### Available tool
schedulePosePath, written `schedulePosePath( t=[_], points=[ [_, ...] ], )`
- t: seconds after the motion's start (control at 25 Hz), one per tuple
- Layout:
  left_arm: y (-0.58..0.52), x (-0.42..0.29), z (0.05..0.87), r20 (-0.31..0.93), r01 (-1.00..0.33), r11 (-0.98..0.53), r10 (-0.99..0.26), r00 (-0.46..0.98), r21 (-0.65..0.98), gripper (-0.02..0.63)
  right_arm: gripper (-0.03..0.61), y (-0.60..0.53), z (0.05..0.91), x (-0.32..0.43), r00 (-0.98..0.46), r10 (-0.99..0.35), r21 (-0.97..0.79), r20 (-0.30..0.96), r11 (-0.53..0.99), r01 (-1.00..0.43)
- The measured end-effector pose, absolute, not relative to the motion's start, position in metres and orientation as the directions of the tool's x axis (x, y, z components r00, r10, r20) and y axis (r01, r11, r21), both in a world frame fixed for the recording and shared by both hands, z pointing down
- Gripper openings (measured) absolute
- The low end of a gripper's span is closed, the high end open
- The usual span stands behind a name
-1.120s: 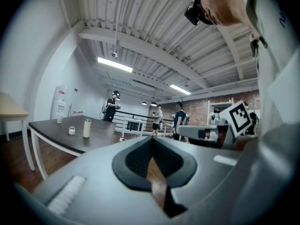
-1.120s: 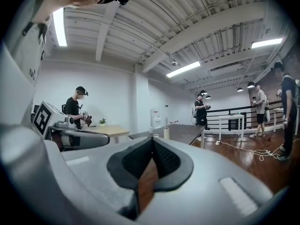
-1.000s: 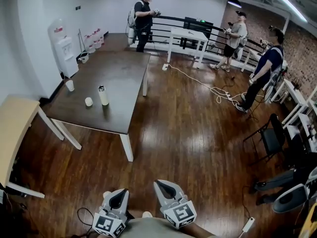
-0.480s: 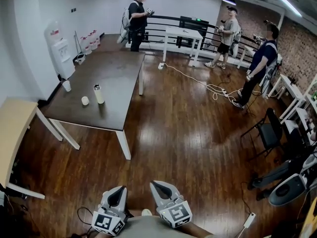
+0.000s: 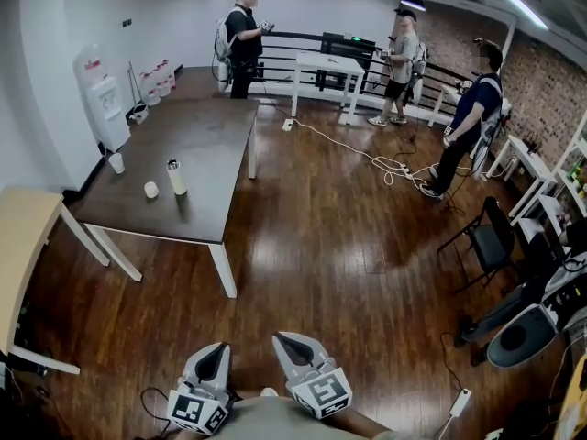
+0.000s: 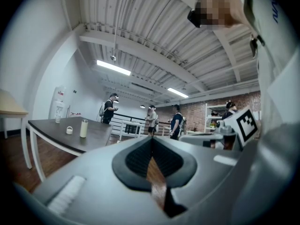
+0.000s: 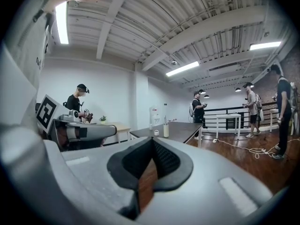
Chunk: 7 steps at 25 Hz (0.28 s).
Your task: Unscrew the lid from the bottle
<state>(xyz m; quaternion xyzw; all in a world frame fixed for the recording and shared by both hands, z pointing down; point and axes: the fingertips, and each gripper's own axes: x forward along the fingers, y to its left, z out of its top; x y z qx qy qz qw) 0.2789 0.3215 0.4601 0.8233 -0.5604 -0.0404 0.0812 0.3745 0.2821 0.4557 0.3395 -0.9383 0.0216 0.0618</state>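
A pale bottle (image 5: 175, 178) with a dark lid stands upright on the dark table (image 5: 202, 149), far from me; it also shows small in the left gripper view as the bottle (image 6: 84, 128) and in the right gripper view as the bottle (image 7: 166, 130). A small white lid-like piece (image 5: 151, 190) lies just left of it. My left gripper (image 5: 219, 354) and right gripper (image 5: 285, 342) hang low by my body, over the wood floor, both shut and empty. Their jaws meet tip to tip, left gripper (image 6: 151, 143), right gripper (image 7: 152, 143).
A white cup (image 5: 116, 163) stands at the table's left edge. A light wooden table (image 5: 23, 246) is at the far left, a water dispenser (image 5: 101, 99) by the wall. Three people (image 5: 240, 39) stand at the back. Cables (image 5: 385, 161) cross the floor; a black chair (image 5: 486, 246) is at the right.
The head view has swung slightly, so the table and bottle have slid left and up in it. Both grippers stay shut and low near my body.
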Motion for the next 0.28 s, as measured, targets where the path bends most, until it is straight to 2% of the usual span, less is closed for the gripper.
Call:
schedulePosePath(
  t=[0.28],
  points=[
    [0.3231,0.2741,0.4594,0.021,-0.914,-0.365,-0.927,0.374,0.178,0.002,-0.003,0.2825,0.4571,0.372,-0.755,-0.642,-0.001,0.132,0.762,-0.648]
  ],
)
